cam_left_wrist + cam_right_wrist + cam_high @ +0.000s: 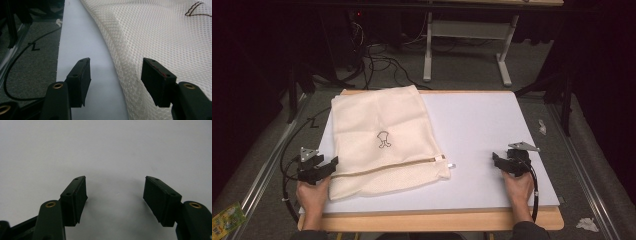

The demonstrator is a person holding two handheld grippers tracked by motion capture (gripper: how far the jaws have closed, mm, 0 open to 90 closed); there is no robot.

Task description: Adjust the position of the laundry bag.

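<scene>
A cream mesh laundry bag lies flat on the left half of the white table. A small dark figure is printed at its middle, and a zip runs across its near part to a pull tab at the right. My left gripper rests open at the bag's near left edge. In the left gripper view the mesh bag edge lies between the jaws, one jaw over the mesh and one over bare table. My right gripper stands open over bare table, well right of the bag, with nothing between its fingers.
The table's wooden front edge runs along the bottom. Black cables lie on the grey floor behind and left of the table. A white desk frame stands at the back. Crumpled paper lies at the right.
</scene>
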